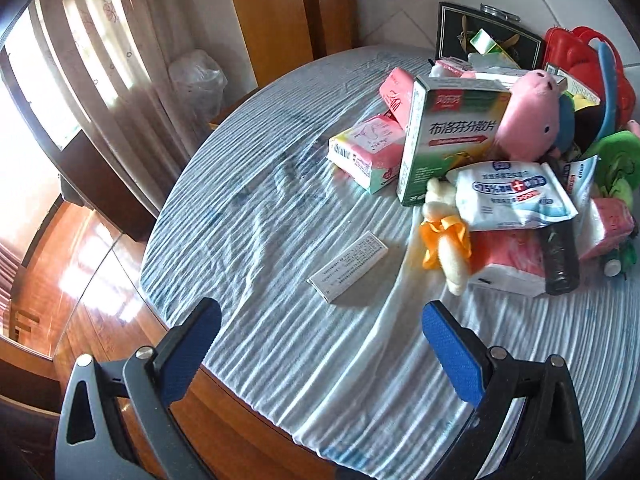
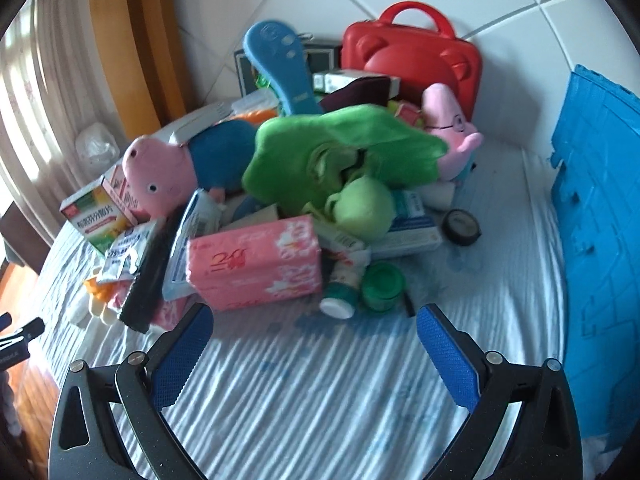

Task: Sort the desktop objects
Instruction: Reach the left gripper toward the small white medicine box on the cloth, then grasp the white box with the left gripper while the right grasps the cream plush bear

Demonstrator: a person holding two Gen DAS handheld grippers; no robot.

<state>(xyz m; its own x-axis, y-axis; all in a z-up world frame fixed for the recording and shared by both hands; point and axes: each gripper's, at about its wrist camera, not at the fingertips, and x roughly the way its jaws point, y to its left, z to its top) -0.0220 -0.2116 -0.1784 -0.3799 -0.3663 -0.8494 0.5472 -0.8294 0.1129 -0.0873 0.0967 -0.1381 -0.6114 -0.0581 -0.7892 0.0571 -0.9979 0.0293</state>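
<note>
- Across the lower part of the left wrist view, the left gripper (image 1: 322,320) stands with its jaws spread wide over the striped cloth (image 1: 280,360), nothing between its blue pads.
- Just above it, near the frame's centre, a small white box (image 1: 348,266) lies flat and alone on the cloth.
- At upper right a heap holds a green medicine box (image 1: 448,136) standing upright, a pink pig plush (image 1: 528,120) leaning on it, a wipes packet (image 1: 516,196) and a banana plush (image 1: 446,240).
- Low in the right wrist view, the right gripper (image 2: 314,330) is likewise spread wide and empty.
- Just above its left pad lies a pink tissue pack (image 2: 256,262); a green plush (image 2: 336,156) tops the pile at centre.
- A red case (image 2: 412,56) stands at the top, and a blue crate (image 2: 600,240) fills the right edge.
</note>
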